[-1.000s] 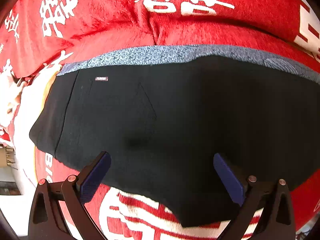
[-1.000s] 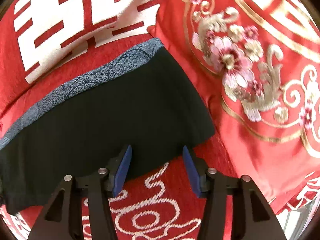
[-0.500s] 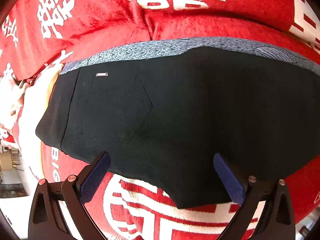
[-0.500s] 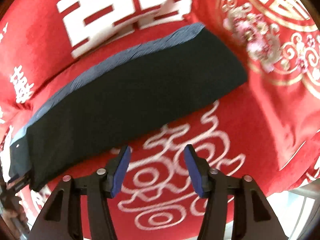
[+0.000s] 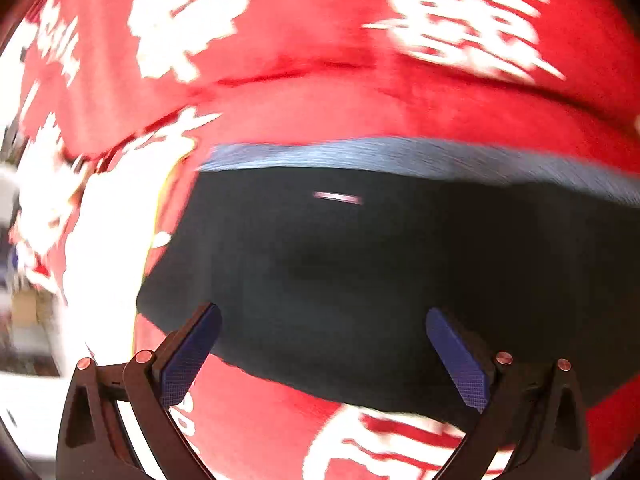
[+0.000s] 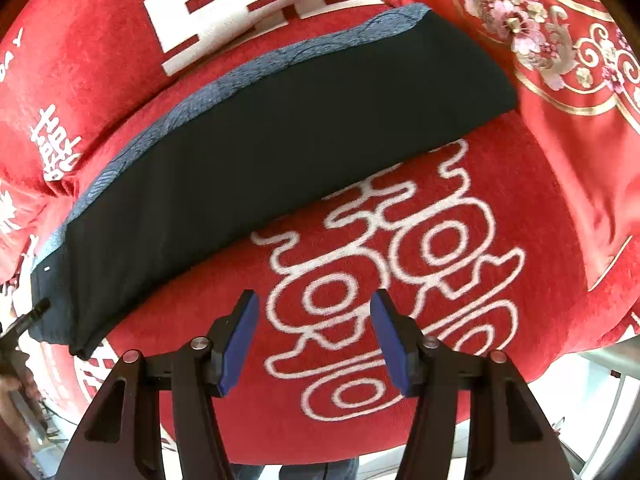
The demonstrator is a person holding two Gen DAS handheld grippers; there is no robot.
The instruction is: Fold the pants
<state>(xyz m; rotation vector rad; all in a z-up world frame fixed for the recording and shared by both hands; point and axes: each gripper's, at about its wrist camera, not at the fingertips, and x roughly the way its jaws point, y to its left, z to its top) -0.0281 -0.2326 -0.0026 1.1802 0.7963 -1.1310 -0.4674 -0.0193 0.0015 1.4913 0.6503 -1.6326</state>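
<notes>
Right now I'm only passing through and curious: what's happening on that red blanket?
A person is folding black pants with two handheld grippers. The pants lie folded into a flat band on the red blanket, grey waistband along the far edge. The left gripper is open above the pants' near edge, holding nothing. The right gripper is open over bare blanket beside the pants, empty.
</notes>
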